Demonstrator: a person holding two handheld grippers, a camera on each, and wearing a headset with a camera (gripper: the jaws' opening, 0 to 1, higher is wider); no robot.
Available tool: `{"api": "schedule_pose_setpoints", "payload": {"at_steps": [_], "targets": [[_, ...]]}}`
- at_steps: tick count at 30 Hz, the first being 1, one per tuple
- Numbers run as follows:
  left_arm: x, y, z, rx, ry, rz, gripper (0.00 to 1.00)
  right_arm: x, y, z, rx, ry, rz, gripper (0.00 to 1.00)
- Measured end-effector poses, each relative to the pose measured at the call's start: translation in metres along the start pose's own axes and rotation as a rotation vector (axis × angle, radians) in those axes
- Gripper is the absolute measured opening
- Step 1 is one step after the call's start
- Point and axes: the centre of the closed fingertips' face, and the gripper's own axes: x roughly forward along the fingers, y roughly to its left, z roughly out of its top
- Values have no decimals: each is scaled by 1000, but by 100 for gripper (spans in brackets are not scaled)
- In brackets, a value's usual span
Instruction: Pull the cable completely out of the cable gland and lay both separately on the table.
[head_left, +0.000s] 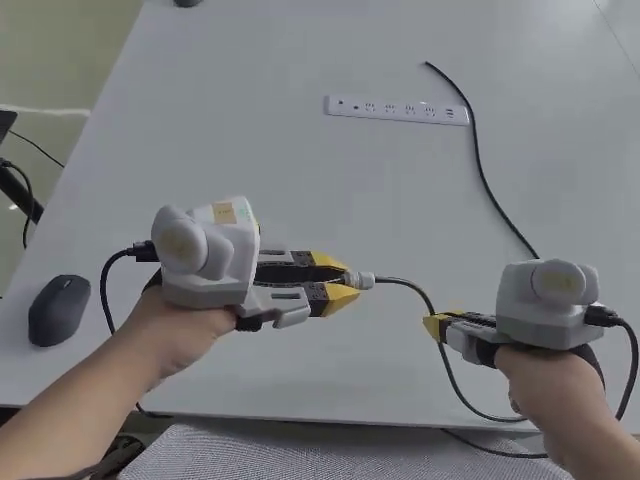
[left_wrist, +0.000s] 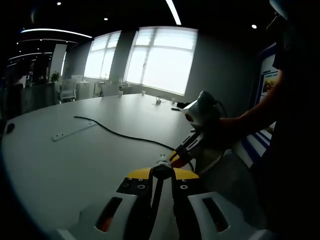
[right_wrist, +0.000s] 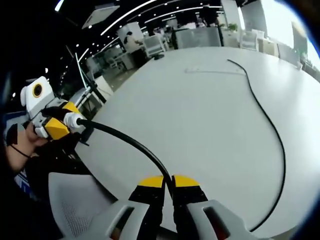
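Firstly, table (head_left: 300, 170): wide, pale grey, mostly bare from the middle out to 12 o'clock.
Left gripper (head_left: 345, 283): held low at 7 o'clock, jaws pointing to 3 o'clock and closed tight on the cable gland (head_left: 362, 281).
Right gripper (head_left: 435, 325): at 5 o'clock, facing the left one, jaws pinched on the cable (head_left: 405, 287) near the gland.
Cable: black, running in a short arc from the gland to the right jaws, then drooping past the near edge. A long black run also lies on the table toward 1 o'clock, probably the same cable.
Power strip (head_left: 397, 110): white, flat, at 12 o'clock.
Mouse (head_left: 58, 308): dark, at 9 o'clock beside the left edge.
Cable gland: small, pale, at the left jaw tips with the cable entering it.
Progress: both pieces are gripped and lifted, but the cable is not yet out, and neither piece has been laid down.
Room: both grippers hover near the table's near edge. Open surface lies ahead for setting down, and free air to 3 o'clock for pulling.
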Motion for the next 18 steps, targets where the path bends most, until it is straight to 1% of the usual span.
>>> {"api": "schedule_pose_setpoints", "payload": {"at_steps": [3,7,10,12,15,17,18], "targets": [[0,1,2,-3,-5,-1,15,-1,2,1,-10,0,5,0],[-2,2,6,-14,-17,2,15,-2,3,4,-11,-18,13,1],[-2,5,6,-20,-20,7,15,-5,4,6,-25,-27,19,1],[-3,7,6,-25,-20,8,15,-6,4,6,-61,-26,17,1],[-4,8,7,-26,-23,11,15,-10,9,7,-99,-33,30,3],[-4,9,6,-28,-20,14,15,-13,11,12,-126,-49,29,6],[-4,9,5,-28,-16,15,15,-14,13,14,-134,-59,32,10]]}}
